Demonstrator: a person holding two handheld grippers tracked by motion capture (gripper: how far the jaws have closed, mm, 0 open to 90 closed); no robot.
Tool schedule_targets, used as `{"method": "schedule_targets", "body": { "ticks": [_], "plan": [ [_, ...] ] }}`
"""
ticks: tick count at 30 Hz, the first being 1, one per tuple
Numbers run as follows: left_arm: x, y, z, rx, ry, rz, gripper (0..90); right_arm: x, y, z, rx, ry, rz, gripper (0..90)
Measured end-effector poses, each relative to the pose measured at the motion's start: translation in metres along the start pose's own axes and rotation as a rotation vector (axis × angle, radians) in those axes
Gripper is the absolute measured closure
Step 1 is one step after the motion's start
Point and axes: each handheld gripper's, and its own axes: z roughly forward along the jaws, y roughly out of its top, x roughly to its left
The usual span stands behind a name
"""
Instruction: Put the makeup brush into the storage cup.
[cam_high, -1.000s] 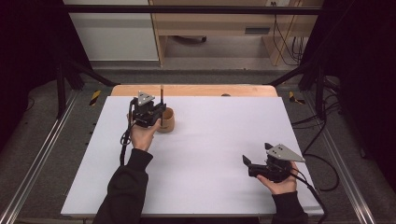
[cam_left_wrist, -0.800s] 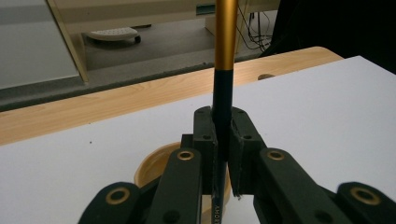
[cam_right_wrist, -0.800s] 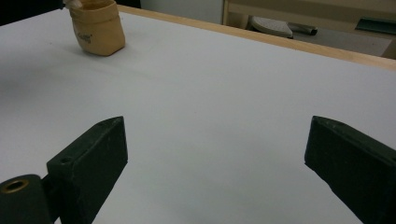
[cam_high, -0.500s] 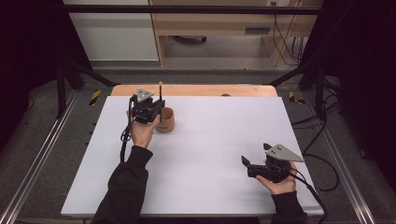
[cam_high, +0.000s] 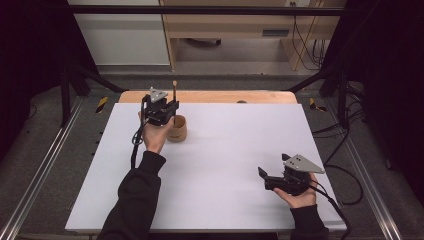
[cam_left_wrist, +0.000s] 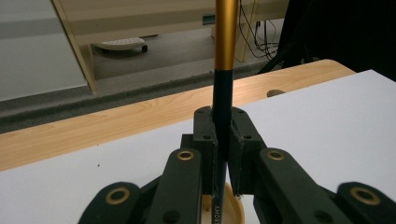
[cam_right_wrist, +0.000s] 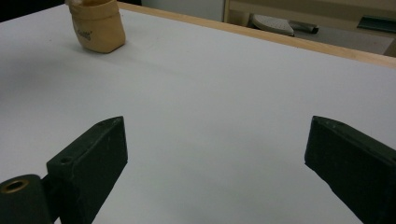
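Lowering pencil (cam_left_wrist: 220, 112) into wooden cup (cam_high: 176, 128).
Left claw (cam_left_wrist: 221, 135) clamped on pencil; right claw (cam_right_wrist: 212, 154) wide, idle; next, releasing straight above cup.

Black, gold, tan and white on a pale wood table

Pencil (cam_left_wrist: 223, 93) black low down, gold above, pale lettering near the bottom; cup (cam_high: 176, 129) tan with small dark print; 2 grippers, left (cam_left_wrist: 222, 135) and right (cam_right_wrist: 215, 163), matte black with brass-coloured rivets; sheet (cam_high: 225, 150) plain white; table edge (cam_high: 220, 96) light wood grain; sleeves (cam_high: 135, 200) black.
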Motion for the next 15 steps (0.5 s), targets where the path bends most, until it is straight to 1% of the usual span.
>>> {"method": "schedule_targets", "body": {
  "ticks": [1,2,5,6,8,10,11,13,15],
  "plan": [
    [0.001,0.000,0.001,0.000,0.001,0.007,82.7,0.000,0.000,0.000,0.000,0.000,0.000,6.1],
    [0.001,0.000,0.003,-0.004,0.005,-0.001,82.7,0.000,0.000,0.000,0.000,0.000,0.000,6.1],
    [0.004,-0.002,0.007,0.002,0.007,-0.010,82.7,0.000,0.000,0.001,-0.001,0.000,-0.002,6.1],
    [0.006,-0.003,0.008,0.004,0.000,-0.007,82.7,0.000,0.000,0.001,-0.001,0.000,-0.002,6.1],
    [0.006,-0.004,0.011,0.007,0.003,-0.012,82.6,0.000,0.000,0.001,0.000,0.002,0.002,6.1],
    [0.007,-0.006,0.014,0.016,0.009,-0.005,82.7,0.000,0.000,0.001,0.002,0.002,-0.001,6.0],
    [0.007,-0.007,0.016,0.021,0.012,-0.010,82.7,0.000,-0.001,0.002,0.002,0.003,-0.001,6.1],
    [0.007,-0.009,0.019,0.031,0.010,-0.011,82.7,0.001,-0.001,0.002,0.003,0.003,-0.002,6.1],
    [0.007,-0.011,0.022,0.041,0.008,-0.003,82.7,0.001,-0.001,0.002,0.005,0.002,-0.002,6.1]
  ]
}}
